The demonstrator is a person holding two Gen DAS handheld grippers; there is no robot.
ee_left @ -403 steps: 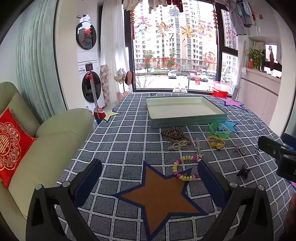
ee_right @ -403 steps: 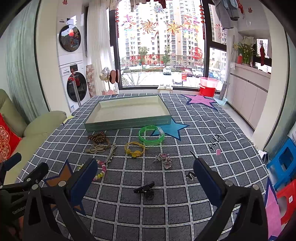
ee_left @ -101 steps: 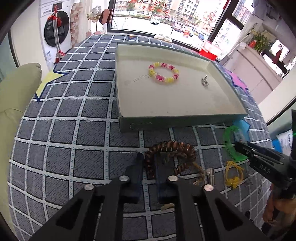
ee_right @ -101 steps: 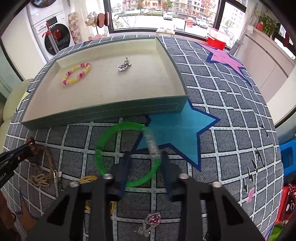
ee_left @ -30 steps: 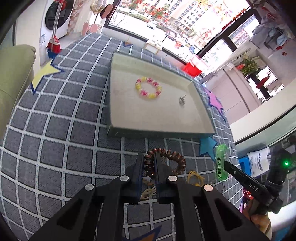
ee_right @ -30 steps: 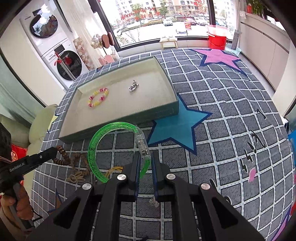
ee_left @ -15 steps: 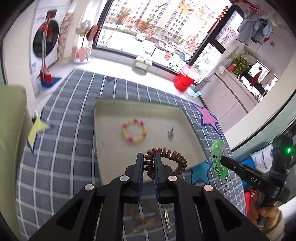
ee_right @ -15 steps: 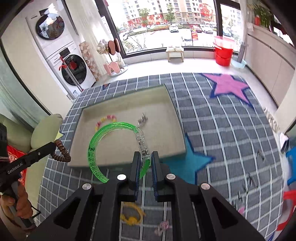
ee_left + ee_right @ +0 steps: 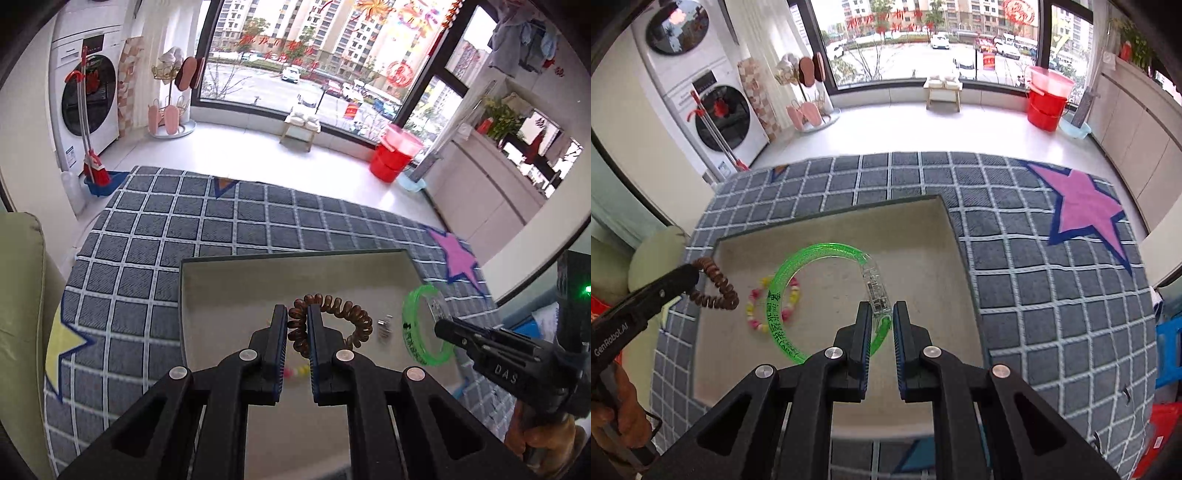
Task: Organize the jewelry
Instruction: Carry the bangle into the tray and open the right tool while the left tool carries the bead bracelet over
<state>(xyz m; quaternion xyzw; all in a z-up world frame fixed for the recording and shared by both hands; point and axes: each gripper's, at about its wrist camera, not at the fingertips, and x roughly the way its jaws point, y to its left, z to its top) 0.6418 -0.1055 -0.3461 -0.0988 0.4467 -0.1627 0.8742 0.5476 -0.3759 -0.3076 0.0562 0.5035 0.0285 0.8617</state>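
Left gripper (image 9: pixel 297 325) fingers clamped on a brown coiled bracelet (image 9: pixel 332 321), held in the air above the tray (image 9: pixel 207 295); right gripper (image 9: pixel 881 328) fingers pinched on a green bangle (image 9: pixel 798 277) near its clear clasp, also over the tray. Tray sits on the grey checked rug (image 9: pixel 1034 295), a beaded bracelet (image 9: pixel 772 306) lying on its floor toward the left and a small silver piece (image 9: pixel 386 326) to the right of the coil.

Pretty bright daylight pouring in from the big window (image 9: pixel 325 74), white floor (image 9: pixel 923 125) nearly blown out. Heavy fisheye bending at the edges, dark corners, soft shadows, slight blur near the rims.
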